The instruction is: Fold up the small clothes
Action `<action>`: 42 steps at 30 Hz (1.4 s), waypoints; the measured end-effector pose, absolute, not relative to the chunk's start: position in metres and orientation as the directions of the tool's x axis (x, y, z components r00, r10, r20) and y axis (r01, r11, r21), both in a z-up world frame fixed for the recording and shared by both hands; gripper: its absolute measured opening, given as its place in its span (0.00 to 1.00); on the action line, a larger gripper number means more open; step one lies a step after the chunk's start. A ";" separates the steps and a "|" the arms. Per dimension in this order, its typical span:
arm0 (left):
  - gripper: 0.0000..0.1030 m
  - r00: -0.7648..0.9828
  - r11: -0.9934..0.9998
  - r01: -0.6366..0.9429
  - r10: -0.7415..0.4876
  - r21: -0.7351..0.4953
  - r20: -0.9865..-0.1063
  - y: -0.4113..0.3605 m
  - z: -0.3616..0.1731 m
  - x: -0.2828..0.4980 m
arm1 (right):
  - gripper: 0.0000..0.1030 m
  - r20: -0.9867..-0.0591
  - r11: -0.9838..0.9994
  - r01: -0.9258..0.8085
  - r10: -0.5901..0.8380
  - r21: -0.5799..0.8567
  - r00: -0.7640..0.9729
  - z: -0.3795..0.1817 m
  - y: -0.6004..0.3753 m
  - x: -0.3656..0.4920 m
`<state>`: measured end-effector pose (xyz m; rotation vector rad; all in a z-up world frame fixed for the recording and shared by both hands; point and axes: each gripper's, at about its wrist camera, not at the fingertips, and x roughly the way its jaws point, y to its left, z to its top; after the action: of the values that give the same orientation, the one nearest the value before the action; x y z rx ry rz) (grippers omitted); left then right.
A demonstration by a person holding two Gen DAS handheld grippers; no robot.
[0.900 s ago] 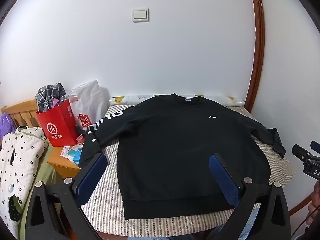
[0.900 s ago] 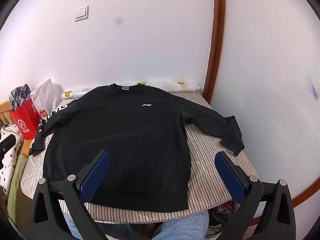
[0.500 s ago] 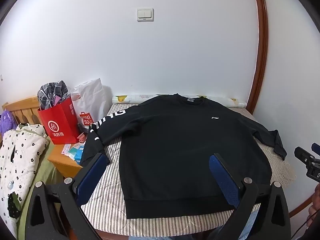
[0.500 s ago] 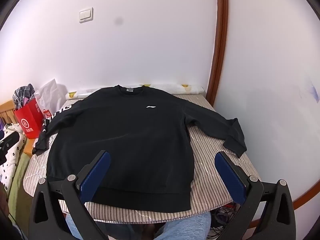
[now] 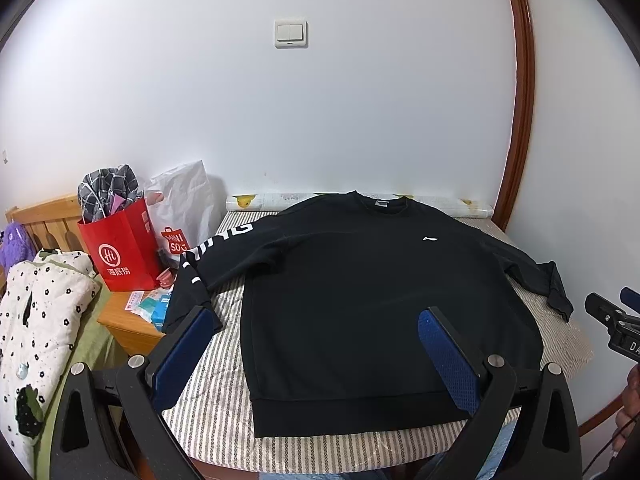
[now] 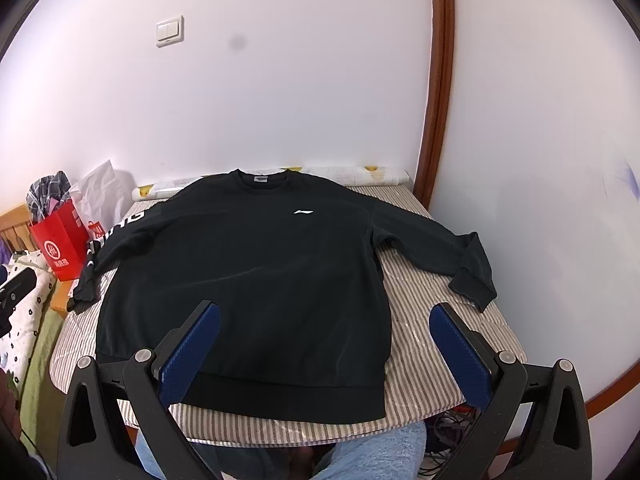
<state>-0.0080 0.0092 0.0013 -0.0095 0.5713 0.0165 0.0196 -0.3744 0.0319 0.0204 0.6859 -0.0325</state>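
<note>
On the striped cover (image 5: 224, 364) of the table ahead of me, the black sweatshirt (image 5: 360, 300) lies flat and face up, collar toward the far wall and hem toward me, with a small white logo (image 5: 430, 238) on the chest. One sleeve, printed with white letters, runs out to the left and its cuff hangs over the table's left edge; the other sleeve stretches to the right and its cuff lies on the cover near the right edge. I have my left gripper (image 5: 316, 344) above the near part of the garment, tilted downward, jaws spread wide with nothing between the blue pads; through that camera the lower body and hem of the sweatshirt sit in the gap. My right gripper (image 6: 324, 340) is held the same way, wide apart and empty, hanging over the hem's right corner, with its right pad over bare striped cover. Neither gripper touches the cloth. From the left camera I can see part of the right gripper at the right edge of the picture. Off to the left of the table stand a red paper bag (image 5: 120, 252) stuffed with checked cloth and a white plastic bag (image 5: 184, 204) behind it, both on a low wooden stand. A light switch (image 5: 291, 33) sits on the white wall behind.
</note>
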 end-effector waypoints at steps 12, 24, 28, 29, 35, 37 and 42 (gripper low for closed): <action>1.00 0.845 1.000 -0.012 0.009 -0.002 -0.535 0.006 0.004 -0.010 | 1.00 -0.634 0.999 0.049 -0.025 0.020 0.773 0.029 -0.378 0.019; 1.00 0.843 1.000 -0.004 0.003 -0.001 -0.538 0.001 0.005 -0.012 | 1.00 -0.634 0.999 0.048 -0.029 0.012 0.773 0.028 -0.378 0.018; 1.00 0.843 1.000 -0.002 0.001 -0.002 -0.538 0.001 0.004 -0.013 | 1.00 -0.635 0.999 0.048 -0.030 0.011 0.772 0.028 -0.377 0.018; 1.00 0.842 1.000 0.000 -0.001 -0.002 -0.539 0.001 0.004 -0.011 | 1.00 -0.634 0.999 0.049 -0.030 0.012 0.773 0.028 -0.377 0.018; 1.00 0.842 1.000 0.001 -0.002 -0.002 -0.539 -0.001 0.004 -0.012 | 1.00 -0.633 0.999 0.048 -0.030 0.011 0.773 0.028 -0.378 0.018; 1.00 0.842 1.000 0.003 -0.003 -0.002 -0.540 -0.002 0.004 -0.012 | 1.00 -0.633 0.999 0.048 -0.031 0.011 0.774 0.028 -0.377 0.017; 1.00 0.842 1.000 0.002 -0.003 -0.002 -0.540 -0.001 0.004 -0.012 | 1.00 -0.632 0.999 0.047 -0.030 0.010 0.774 0.028 -0.377 0.017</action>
<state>-0.0120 -0.0012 0.0045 -0.0010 0.5704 -0.0025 0.0174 -0.3771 0.0278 0.0259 0.6844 -0.0422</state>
